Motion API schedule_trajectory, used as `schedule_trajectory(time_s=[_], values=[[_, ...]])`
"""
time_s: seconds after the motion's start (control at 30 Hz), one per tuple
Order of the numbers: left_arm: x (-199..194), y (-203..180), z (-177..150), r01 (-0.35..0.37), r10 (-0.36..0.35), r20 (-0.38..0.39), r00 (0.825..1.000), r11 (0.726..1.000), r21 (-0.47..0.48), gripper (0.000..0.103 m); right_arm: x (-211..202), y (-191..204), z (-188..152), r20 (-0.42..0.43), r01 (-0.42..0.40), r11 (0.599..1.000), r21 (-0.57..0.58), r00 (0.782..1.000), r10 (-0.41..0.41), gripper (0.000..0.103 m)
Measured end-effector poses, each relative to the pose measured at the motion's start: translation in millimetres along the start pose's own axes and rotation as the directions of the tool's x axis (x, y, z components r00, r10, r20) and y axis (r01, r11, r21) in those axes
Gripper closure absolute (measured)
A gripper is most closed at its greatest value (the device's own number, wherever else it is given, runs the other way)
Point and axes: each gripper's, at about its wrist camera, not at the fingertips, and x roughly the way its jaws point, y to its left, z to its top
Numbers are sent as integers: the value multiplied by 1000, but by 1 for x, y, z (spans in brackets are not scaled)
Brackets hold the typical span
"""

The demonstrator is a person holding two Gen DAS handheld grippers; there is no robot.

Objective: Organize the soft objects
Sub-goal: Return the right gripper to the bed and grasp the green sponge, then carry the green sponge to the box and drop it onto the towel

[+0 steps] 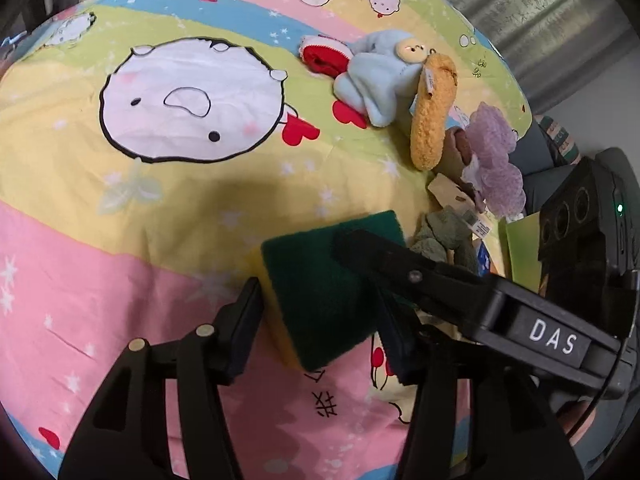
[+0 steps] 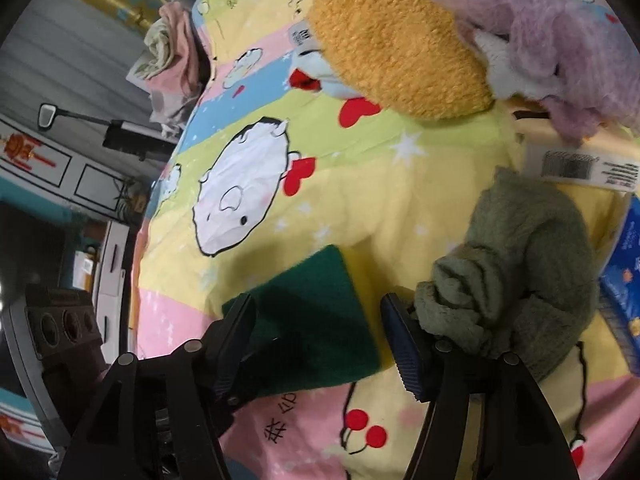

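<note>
The scene is lit evenly and brightly from above — a soft shadow is cast on the bedsheet (image 1: 168,208). Edges are bent by fisheye distortion; slight blur is seen in the right view.

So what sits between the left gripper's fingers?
The sponge, green side up, with the right gripper's finger over its far edge; left wrist view.

Your left gripper (image 1: 320,312) fingers parted astride sponge (image 1: 316,280); your right gripper (image 2: 320,336) fingers parted, one over sponge's far corner.

Home bedroom, cartoon-print bedsheet (image 1: 168,208), cabinet (image 2: 92,176)
</note>
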Motion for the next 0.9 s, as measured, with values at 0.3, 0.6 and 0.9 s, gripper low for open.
schedule_trajectory(time_s=[0.3, 0.6, 0.9], values=[[-33, -33, -9, -9, -12, 163, 987, 992, 127, 56, -53, 18, -12, 169, -54, 998, -37, 984, 59, 37], [-51, -78, -33, 68, -139, 241, 960, 957, 283, 57, -115, 0, -40, 347, 9, 1000, -4, 938, -7, 37], [-53, -144, -23, 79, -209, 296, 932, 914, 398, 58, -184, -35, -28, 520, 7, 999, 54, 854, -34, 37]])
